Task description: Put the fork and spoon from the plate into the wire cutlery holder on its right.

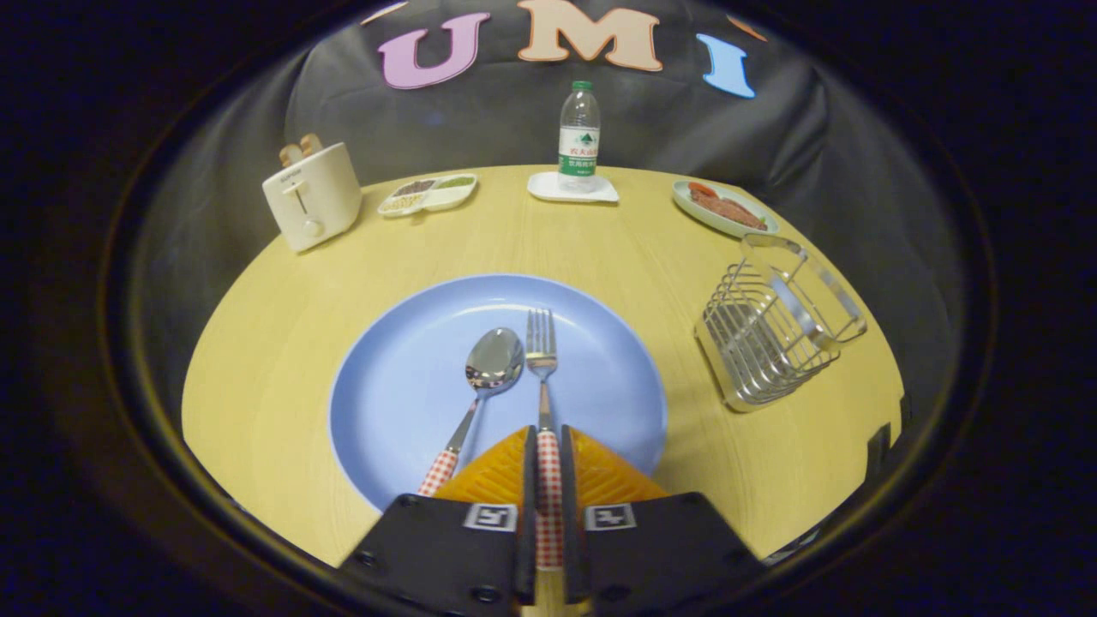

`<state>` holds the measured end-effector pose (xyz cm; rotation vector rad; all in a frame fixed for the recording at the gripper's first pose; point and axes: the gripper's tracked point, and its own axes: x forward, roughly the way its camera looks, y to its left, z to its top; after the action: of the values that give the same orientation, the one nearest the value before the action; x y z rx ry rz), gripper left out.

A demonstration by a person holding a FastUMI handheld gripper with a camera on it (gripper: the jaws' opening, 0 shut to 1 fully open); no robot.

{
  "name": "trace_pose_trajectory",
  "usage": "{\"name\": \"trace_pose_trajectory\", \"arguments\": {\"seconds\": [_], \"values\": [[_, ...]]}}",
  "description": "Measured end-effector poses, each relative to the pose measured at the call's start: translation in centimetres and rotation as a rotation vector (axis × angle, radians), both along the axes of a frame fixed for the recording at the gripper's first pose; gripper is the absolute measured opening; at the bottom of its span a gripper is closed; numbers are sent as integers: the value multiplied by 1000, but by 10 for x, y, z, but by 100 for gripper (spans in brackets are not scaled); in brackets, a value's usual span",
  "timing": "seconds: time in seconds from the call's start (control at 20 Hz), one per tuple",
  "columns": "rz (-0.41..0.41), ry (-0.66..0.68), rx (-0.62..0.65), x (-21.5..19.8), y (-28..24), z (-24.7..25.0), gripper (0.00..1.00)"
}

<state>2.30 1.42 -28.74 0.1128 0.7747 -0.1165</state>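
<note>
Closed around the fork's checked handle, my gripper (pixel 548 446) sits low over the near edge of the blue plate (pixel 403 386), both fingers pressing the handle from either side so that only a narrow strip of the red-and-white pattern shows between them. From that grip the fork (pixel 542 360) runs straight ahead of the fingers, its metal neck and tines lying over the middle of the plate and pointing away from me. Just to the left of it lies the spoon (pixel 488 368), its bowl beside the fork's tines and its own checked handle angling back toward me until it slips under the left finger (whether fork and spoon touch anywhere I cannot tell). The plate rests on a pale wooden table (pixel 266 343) with a rounded far edge. To the right of the plate, apart from it, stands the wire cutlery holder (pixel 771 338), a silver rack of thin bars on a flat base, its open top tipped away toward the right. Beyond the holder, near the table's far right edge, a small plate of food (pixel 724 208) holds something reddish-brown. At the middle of the far edge a clear water bottle (pixel 579 137) with a green cap stands upright on a white coaster (pixel 572 188). Left of that is a divided snack tray (pixel 428 194), and farthest left a cream toaster (pixel 311 195) with two slices of toast poking out of its top.
</note>
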Motion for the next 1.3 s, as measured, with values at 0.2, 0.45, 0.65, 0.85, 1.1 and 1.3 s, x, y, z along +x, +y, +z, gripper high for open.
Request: {"name": "trace_pose_trajectory", "arguments": {"seconds": [0.2, 0.45, 0.65, 0.85, 1.1, 1.3], "values": [[4, 25, -16, 3, 2, -3, 6], [15, 59, -103, -5, -8, 13, 6], [11, 92, -166, -12, -22, 39, 6], [-54, 139, -210, -24, -43, 72, 6], [-222, 239, -135, -44, -78, 116, 6], [-341, 333, -92, -51, -112, 143, 6]]}}
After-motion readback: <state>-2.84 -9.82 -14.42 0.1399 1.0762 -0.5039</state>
